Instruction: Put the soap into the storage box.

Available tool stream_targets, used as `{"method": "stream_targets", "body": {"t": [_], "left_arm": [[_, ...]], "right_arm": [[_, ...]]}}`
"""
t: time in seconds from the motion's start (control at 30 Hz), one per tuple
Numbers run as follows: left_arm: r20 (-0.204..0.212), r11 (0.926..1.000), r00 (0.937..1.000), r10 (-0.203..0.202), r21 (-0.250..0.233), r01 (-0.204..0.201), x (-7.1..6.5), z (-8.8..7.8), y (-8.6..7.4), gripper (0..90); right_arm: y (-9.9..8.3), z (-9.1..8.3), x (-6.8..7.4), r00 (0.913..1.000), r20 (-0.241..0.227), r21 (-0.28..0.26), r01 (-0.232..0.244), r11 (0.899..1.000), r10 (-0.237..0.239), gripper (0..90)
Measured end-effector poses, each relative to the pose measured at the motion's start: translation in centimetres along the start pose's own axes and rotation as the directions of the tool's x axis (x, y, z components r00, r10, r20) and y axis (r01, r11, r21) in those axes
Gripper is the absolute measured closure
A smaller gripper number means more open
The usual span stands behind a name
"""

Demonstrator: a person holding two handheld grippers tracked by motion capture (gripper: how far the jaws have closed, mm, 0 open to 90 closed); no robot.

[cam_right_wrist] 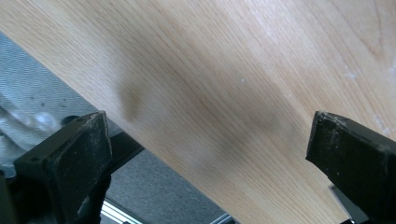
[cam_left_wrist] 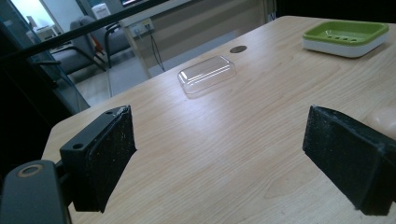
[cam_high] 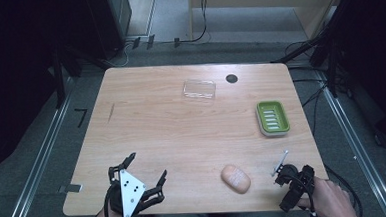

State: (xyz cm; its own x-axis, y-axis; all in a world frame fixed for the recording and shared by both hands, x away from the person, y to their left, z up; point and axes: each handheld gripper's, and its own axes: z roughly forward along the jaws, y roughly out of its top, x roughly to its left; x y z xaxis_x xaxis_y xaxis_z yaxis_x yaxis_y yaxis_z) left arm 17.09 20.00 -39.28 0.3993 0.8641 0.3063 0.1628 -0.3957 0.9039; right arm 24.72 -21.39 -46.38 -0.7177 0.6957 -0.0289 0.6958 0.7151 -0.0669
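left gripper (cam_high: 147, 167): rested at the near left corner of the table (cam_high: 147, 126), grey three-cornered plate on top, jaws spread wide with nothing between them. in the left gripper view the two black pads (cam_left_wrist: 105, 156) framed bare wood, aimed across the table toward the far objects.

clear lid (cam_high: 199, 88): a transparent shallow cover, lying flat near the far edge, just left of a small dark round hole (cam_high: 231, 78). well apart from both grippers. judged light, thin and slippery.

soap bar (cam_high: 235, 178): pinkish-tan, oval, faint stamped lettering on top. lay on the near edge, between the two grippers and nearer the right one, touching neither. judged the item in hand. likely firm, moderately light, smooth and rounded, so liable to squirt out of a pinch. best taken across its short width, pads on the flatter long sides at mid-length, with modest force to avoid marking it.

green soap dish (cam_high: 272, 117): slotted green tray on a white base, empty, on the right side, well beyond the soap bar.

right gripper (cam_high: 294, 179): at the near right corner, held by the person's hand (cam_high: 328, 199). in the right gripper view its jaws stood wide apart and empty, over the table's edge with floor below.
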Motion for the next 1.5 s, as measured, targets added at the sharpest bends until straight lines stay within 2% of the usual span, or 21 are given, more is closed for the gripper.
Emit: {"method": "stream_targets", "body": {"t": [0.67,1.03,1.3,1.37,1.5], "left_arm": [[0.001,1.0,1.0,0.002,-0.001,-0.002,0.0,-0.1,0.0,9.9],[0.007,1.0,0.9999,0.009,-0.004,-0.009,-0.1,0.1,0.1,9.9],[0.014,0.9999,0.9998,0.013,-0.005,-0.013,-0.1,0.3,0.1,9.9],[0.014,0.9999,0.9998,0.013,-0.004,-0.013,-0.1,0.3,0.1,9.9],[0.015,0.9999,0.9998,0.013,-0.005,-0.013,-0.1,0.4,0.1,9.9]], "right_arm": [[2.7,-1.1,1.4,0.9994,-0.027,0.01,0.022,1.0,-0.022,0.1],[4.3,-2.0,2.3,0.9988,-0.034,-0.007,0.035,0.999,-0.035,0.0],[5.5,-1.8,3.2,0.9965,-0.051,0.014,0.067,0.998,-0.067,0.0],[6.1,-1.9,3.5,0.9947,-0.055,0.008,0.087,0.996,-0.087,0.0],[6.7,-2.0,3.9,0.9936,-0.058,-0.001,0.097,0.995,-0.097,0.0]]}}
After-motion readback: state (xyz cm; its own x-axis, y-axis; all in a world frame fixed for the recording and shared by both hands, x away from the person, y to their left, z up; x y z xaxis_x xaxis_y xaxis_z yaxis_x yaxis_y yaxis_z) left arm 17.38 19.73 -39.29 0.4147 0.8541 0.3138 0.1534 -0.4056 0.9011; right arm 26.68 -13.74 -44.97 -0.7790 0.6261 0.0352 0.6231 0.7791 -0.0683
